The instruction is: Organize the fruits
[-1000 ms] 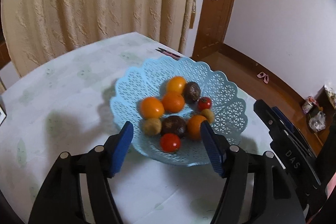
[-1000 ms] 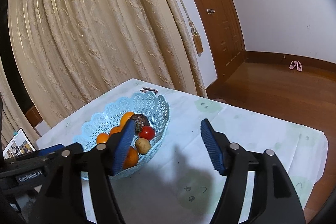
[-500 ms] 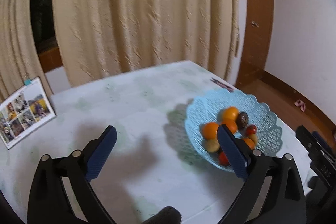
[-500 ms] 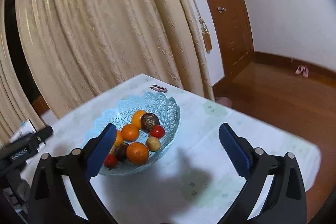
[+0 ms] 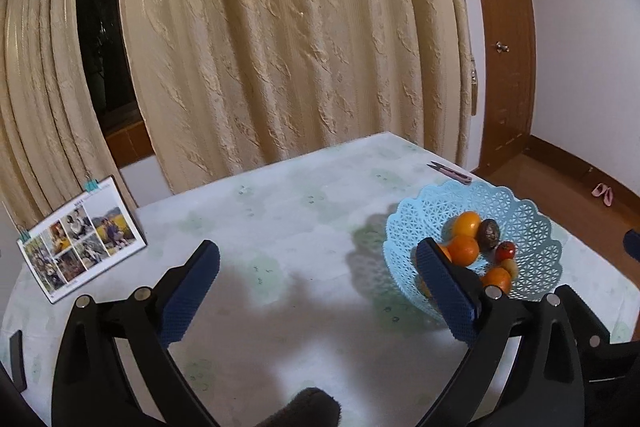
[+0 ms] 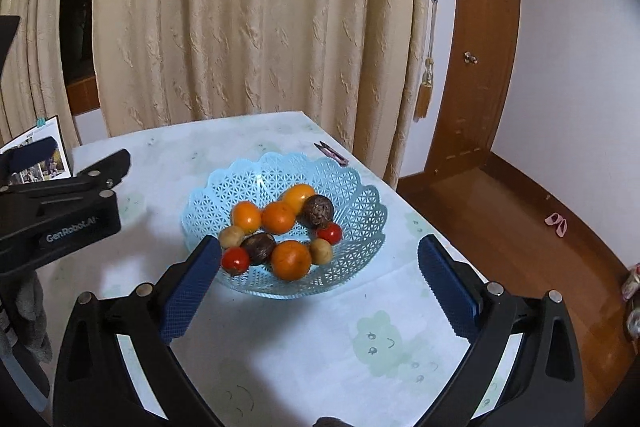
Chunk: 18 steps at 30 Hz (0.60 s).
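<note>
A light blue lattice basket (image 6: 360,203) stands on the table and holds several fruits: oranges (image 6: 278,217), red tomatoes (image 6: 235,260), dark passion fruits (image 6: 318,210) and small brown fruits (image 6: 231,236). The basket also shows at the right in the left wrist view (image 5: 532,227). My right gripper (image 6: 319,279) is open and empty, just in front of the basket. My left gripper (image 5: 318,285) is open and empty, over bare tablecloth to the left of the basket; its body also shows in the right wrist view (image 6: 60,203).
A photo calendar (image 5: 80,239) stands at the table's far left. Small snips (image 6: 331,152) lie behind the basket near the table's far edge. Beige curtains (image 6: 260,15) hang behind the table, a wooden door (image 6: 476,67) and floor to the right.
Both grippers have opened wider. The left gripper has swung left, away from the basket. The right gripper has turned to face the basket more squarely.
</note>
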{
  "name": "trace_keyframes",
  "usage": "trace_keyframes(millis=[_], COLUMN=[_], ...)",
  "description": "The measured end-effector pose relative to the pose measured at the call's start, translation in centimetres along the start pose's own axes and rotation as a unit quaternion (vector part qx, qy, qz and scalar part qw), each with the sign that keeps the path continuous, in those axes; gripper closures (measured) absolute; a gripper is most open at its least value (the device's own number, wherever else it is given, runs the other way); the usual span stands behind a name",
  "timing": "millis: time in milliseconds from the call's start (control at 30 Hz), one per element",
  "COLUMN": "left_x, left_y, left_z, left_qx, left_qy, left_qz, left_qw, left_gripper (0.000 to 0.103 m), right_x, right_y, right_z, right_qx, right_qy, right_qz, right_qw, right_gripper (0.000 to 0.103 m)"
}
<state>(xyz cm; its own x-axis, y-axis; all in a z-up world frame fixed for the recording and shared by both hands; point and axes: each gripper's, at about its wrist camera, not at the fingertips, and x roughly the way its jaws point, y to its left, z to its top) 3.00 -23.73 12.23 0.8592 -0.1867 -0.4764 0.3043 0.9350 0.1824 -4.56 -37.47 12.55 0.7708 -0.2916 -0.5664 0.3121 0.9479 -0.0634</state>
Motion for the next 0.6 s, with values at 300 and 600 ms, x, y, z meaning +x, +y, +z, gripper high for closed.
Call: trace_keyframes(millis=[300,600], left_x=[0.0,-0.2], left_y=[-1.0,-1.9], left_z=[-0.4,-0.8], left_qx=[0.027,0.046], left_qy=[-0.013,-0.018], left_qz=[0.024,0.022], left_qw=[0.9993,0.9986], left_gripper=[0.005,0.005], right_x=[0.4,1.2], right_y=[-0.1,-0.2], right_z=[-0.1,-0.4], right_qx=[-0.012,-0.018], right_qy=[0.008,0.018], right_qz=[-0.009,-0.016], right_qw=[1.0,1.0], right_gripper=[0.003,0.003])
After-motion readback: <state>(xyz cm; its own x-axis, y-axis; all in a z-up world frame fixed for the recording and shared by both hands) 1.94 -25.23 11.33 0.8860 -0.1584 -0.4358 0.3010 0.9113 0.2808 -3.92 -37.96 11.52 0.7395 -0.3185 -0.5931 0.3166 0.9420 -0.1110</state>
